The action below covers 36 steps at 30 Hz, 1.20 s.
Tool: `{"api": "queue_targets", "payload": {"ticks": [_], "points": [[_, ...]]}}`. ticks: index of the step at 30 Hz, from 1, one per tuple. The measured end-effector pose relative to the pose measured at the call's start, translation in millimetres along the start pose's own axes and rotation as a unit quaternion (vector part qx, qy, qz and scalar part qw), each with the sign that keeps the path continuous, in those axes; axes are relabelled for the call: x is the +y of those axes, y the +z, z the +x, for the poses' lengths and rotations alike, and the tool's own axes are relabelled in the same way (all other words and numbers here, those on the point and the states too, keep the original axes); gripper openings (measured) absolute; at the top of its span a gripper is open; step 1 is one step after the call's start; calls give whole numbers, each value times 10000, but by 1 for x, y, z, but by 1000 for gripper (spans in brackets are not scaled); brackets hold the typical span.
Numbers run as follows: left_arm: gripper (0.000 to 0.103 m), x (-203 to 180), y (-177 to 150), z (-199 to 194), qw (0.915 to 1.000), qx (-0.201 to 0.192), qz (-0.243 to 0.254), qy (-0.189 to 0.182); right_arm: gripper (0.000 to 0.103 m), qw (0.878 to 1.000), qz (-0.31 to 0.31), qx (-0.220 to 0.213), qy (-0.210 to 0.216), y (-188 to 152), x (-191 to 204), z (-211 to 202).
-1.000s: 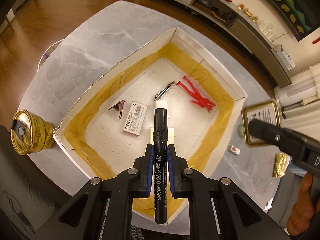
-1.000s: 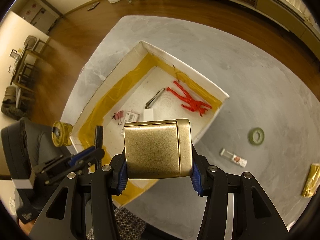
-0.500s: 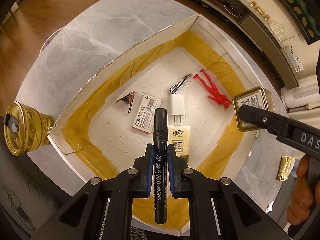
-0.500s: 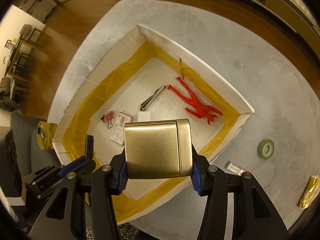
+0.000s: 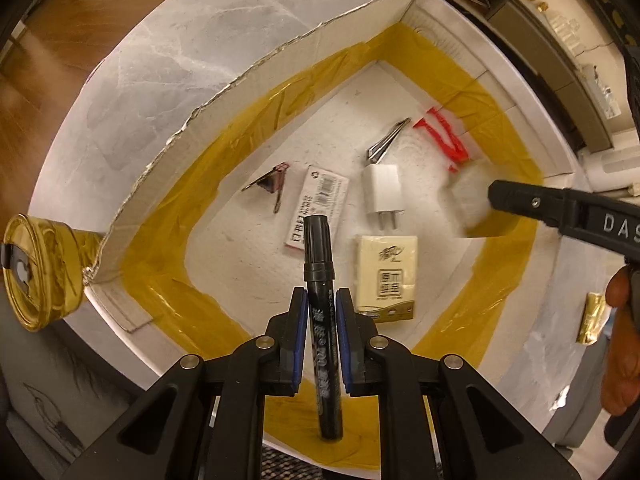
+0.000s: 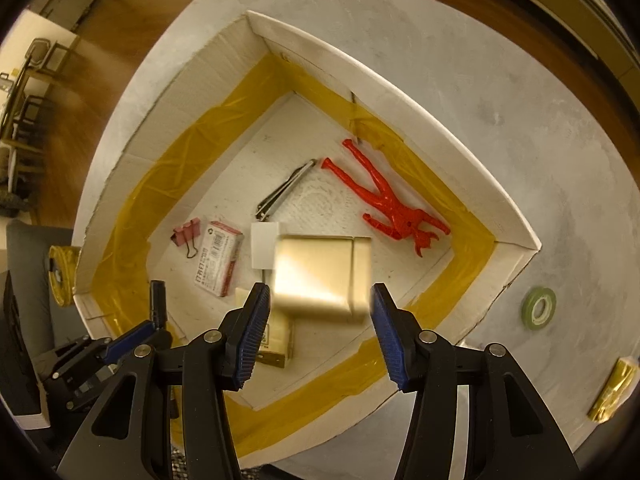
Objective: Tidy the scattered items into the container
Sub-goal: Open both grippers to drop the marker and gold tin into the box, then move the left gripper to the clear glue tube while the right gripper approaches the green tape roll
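A white cardboard box (image 5: 256, 76) lined with yellow tape sits on the grey table. My left gripper (image 5: 321, 300) is shut on a black marker (image 5: 318, 256), held above the box's near side. My right gripper (image 6: 320, 312) hangs open over the box. Just beyond its blue pads (image 6: 256, 320) a gold tin (image 6: 320, 272) shows blurred, free of them, over the box floor. In the left wrist view the same gold tin (image 5: 476, 208) blurs at the right gripper's tip. Inside the box lie a red figure (image 6: 388, 200), nail clippers (image 6: 286, 190), a pink binder clip (image 6: 186, 234), a staples box (image 6: 220, 256), a white charger (image 5: 382, 192) and a tissue pack (image 5: 386, 276).
A gold tape roll (image 5: 38, 272) stands outside the box's left corner. On the table to the right lie a green tape roll (image 6: 538, 306) and a gold-wrapped item (image 6: 612, 388). A person's hand (image 5: 620, 360) holds the right gripper. Wooden floor surrounds the table.
Both grippers moved forward and lower over the box. My right gripper opened and let go of the gold tin, which now drops blurred into the box. The marker stays clamped.
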<state>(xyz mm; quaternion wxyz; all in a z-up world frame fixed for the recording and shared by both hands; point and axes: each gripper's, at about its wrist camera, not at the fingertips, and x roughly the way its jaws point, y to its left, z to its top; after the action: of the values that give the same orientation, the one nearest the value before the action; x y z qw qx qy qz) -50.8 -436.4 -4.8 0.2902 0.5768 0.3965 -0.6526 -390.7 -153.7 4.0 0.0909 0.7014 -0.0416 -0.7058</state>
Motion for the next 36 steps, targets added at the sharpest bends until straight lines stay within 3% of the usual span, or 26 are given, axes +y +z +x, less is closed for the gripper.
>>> {"api": "queue_targets", "payload": {"ticks": [3,4,24,36], "points": [[31,2,1,0,10000,56,19,62,55,10000,59,51,29,2,-3,3],[31,2,2,-1,10000,49,17,63,55,9999,70,61,44,2,-3,3],[31,-34,0,-23,9999,-44,122,-89,55,9972,-56,-20,745,-24,1,-34],[31,-67,-8,-40,9990,-221,283,-268,54,9943,134,-319,1009,-43,-28,-71]]}}
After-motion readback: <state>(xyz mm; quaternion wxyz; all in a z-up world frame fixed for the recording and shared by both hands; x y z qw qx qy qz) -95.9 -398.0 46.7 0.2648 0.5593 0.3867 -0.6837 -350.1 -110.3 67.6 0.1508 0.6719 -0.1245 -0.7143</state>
